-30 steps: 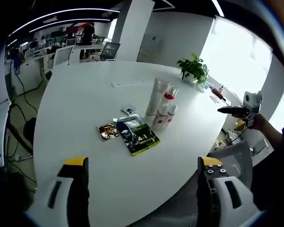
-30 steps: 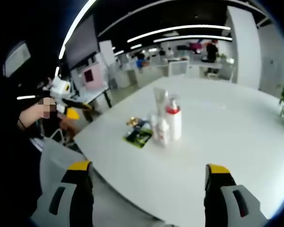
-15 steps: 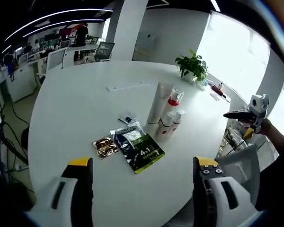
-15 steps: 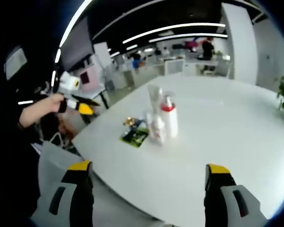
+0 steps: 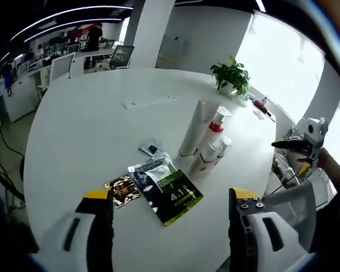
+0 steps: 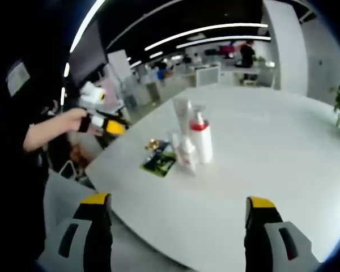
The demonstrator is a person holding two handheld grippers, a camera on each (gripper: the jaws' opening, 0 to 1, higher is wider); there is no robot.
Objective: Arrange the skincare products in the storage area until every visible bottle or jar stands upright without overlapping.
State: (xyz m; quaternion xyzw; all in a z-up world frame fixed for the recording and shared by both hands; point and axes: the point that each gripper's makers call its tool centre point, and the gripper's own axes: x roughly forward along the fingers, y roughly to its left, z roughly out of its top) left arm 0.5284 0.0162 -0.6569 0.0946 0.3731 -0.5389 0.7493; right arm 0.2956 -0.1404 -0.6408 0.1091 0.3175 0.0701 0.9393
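While both grippers hang off the white round table (image 5: 90, 119), left gripper (image 5: 167, 226) jaws spread wide holding nothing, right gripper (image 6: 178, 232) likewise, upright tall tube (image 5: 194, 128), pump bottle (image 6: 201, 139) and small bottles (image 5: 211, 156) clustered mid-table, green sachet (image 5: 171, 190) flat beside them.

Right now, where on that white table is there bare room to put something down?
The white table is mostly bare: the wide stretch between the sachets and its far edge, and the part between the bottles and the potted plant. In the right gripper view, the near side beside the pump bottle is bare too. The bottles and sachets crowd together mid-table.
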